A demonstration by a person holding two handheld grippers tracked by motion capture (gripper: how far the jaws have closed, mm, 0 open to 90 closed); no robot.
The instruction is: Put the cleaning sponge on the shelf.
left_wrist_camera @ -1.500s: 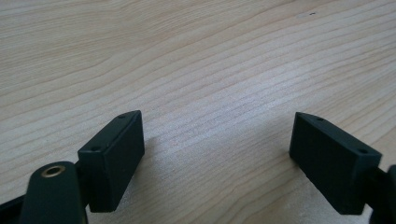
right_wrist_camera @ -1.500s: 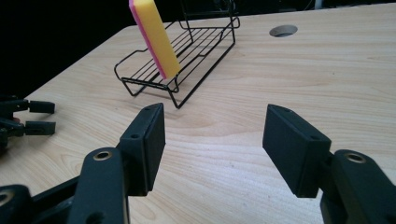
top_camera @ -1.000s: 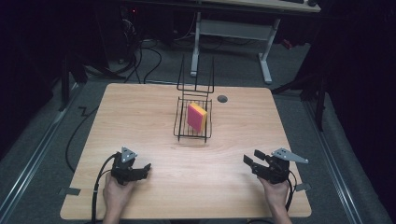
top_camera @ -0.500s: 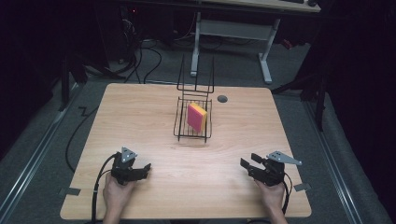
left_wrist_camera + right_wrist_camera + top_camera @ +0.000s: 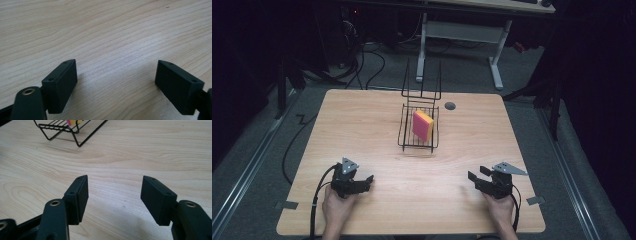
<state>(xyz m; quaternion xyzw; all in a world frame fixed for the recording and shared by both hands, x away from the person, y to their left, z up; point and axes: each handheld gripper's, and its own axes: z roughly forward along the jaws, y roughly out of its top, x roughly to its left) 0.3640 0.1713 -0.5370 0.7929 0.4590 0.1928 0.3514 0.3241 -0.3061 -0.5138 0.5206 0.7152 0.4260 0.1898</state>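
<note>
A black wire rack (image 5: 418, 131) stands at the middle of the wooden table (image 5: 362, 125), with a pink and yellow sponge (image 5: 422, 125) leaning upright inside it. My left gripper (image 5: 366, 181) rests low near the front left of the table, held in a hand, open with nothing between its jaws. In the left gripper view the left gripper (image 5: 116, 75) hangs over bare wood. My right gripper (image 5: 473, 178) sits near the front right, open and empty. The right gripper view has the right gripper (image 5: 113, 191) over the wood, with the rack's base (image 5: 72, 130) and a bit of the sponge (image 5: 71, 122) at top left.
A small dark round grommet (image 5: 450, 106) is set into the table behind the rack. Beyond the table's far edge stand a white desk frame (image 5: 459, 35) and cables (image 5: 377, 60) on the grey floor. Tape marks (image 5: 286, 204) lie beside the front corners.
My right gripper has drawn back toward the front edge and shifted slightly left. The left gripper has stayed where it was.
</note>
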